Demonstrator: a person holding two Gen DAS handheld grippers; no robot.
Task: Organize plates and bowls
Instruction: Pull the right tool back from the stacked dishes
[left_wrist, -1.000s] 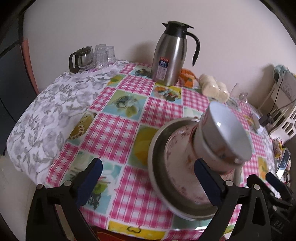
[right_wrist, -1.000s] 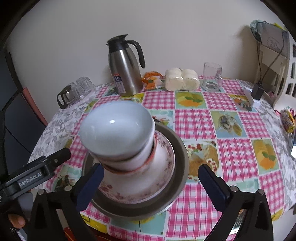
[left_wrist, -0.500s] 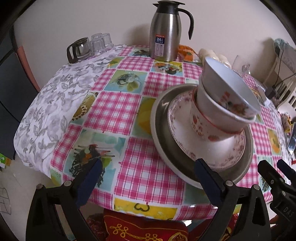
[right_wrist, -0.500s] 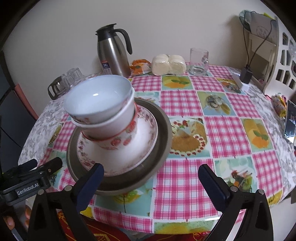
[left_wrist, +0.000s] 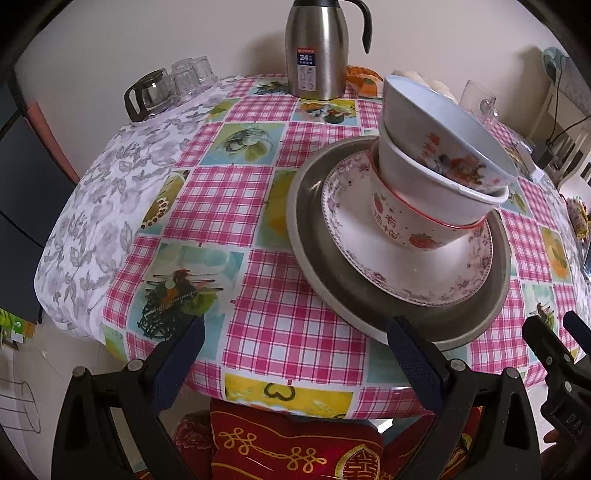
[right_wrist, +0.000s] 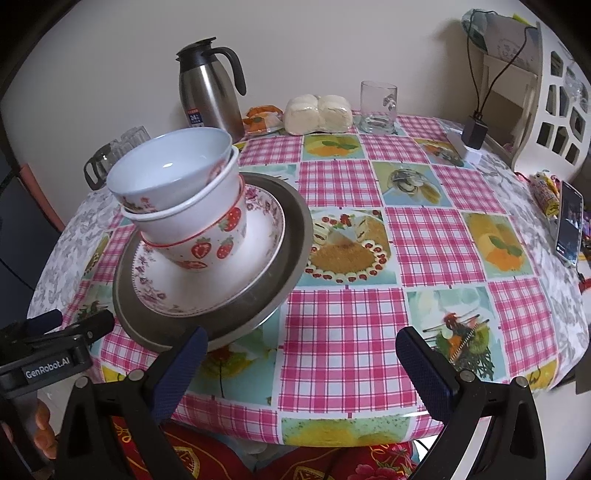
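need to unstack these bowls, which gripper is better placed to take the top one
Probably right. The top bowl tilts its open rim toward the right gripper. The left gripper faces its underside. Both are open and empty.

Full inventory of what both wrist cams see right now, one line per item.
metal tray: 1, grey, table's near left, bottom of stack
floral plate: 1, white with pink rim, on tray
strawberry bowl: 1, white and red, on plate
upper bowls: 2, white, nested in strawberry bowl, tilted
thermos jug: 1, steel and black, far side
glass mug: 1, clear, far side
bagged buns: 1 pack, cream, beside mug
orange packet: 1, between jug and buns
glass pot and tumblers: clear, far left
phone: 1, right edge
tablecloth: pink check
left gripper: open, empty
right gripper: open, empty
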